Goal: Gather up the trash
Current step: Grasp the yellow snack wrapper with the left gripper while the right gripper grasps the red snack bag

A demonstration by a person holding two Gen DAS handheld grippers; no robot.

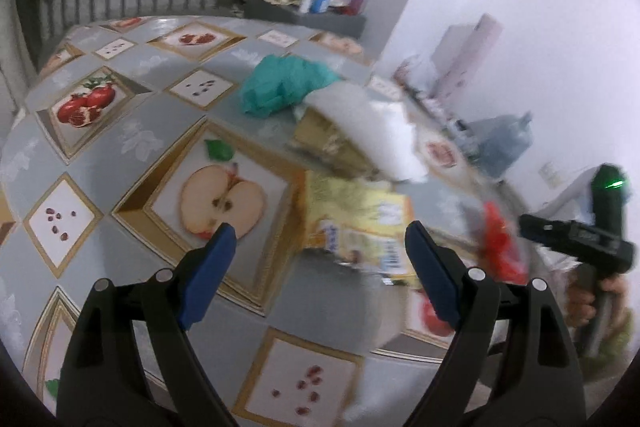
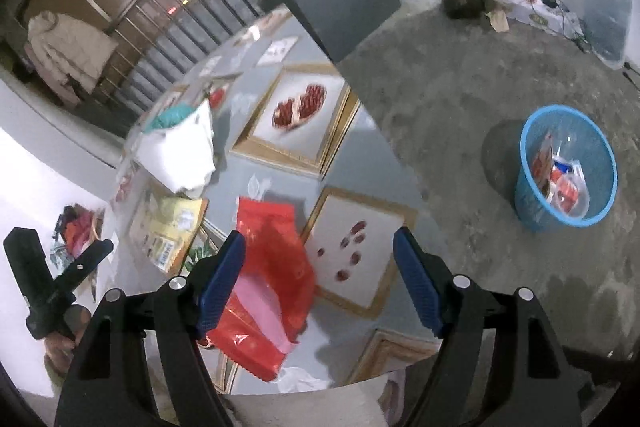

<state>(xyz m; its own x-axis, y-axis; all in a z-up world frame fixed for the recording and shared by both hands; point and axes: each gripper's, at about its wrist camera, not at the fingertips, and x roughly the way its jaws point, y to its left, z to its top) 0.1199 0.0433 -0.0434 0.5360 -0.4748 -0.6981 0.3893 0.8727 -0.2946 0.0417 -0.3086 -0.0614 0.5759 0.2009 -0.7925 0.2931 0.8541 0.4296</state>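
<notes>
A blue mesh bin [image 2: 566, 167] stands on the concrete floor [image 2: 460, 131], well apart from the table [image 2: 352, 163]; inside it lie several wrappers [image 2: 562, 183], red and clear, piled against its far wall. Only the right wrist view shows the bin and floor. On the table the trash is spread along the side nearest the wall: a red bag [image 2: 268, 267] near the table's front edge, a yellow packet [image 2: 172, 227] just beyond it, a white bag [image 2: 180, 151] further on, and a teal bag [image 1: 284, 83] behind that. The left wrist view shows the teal bag whole, while the right view catches only a sliver of it behind the white one. The right gripper [image 2: 320, 275] hangs above the red bag with its jaws apart and nothing clamped between them. The left gripper [image 1: 320, 255] is spread wide over the yellow packet [image 1: 360, 227], gripping nothing. Each view catches the other gripper at its edge, held in a hand [image 1: 592, 299].
</notes>
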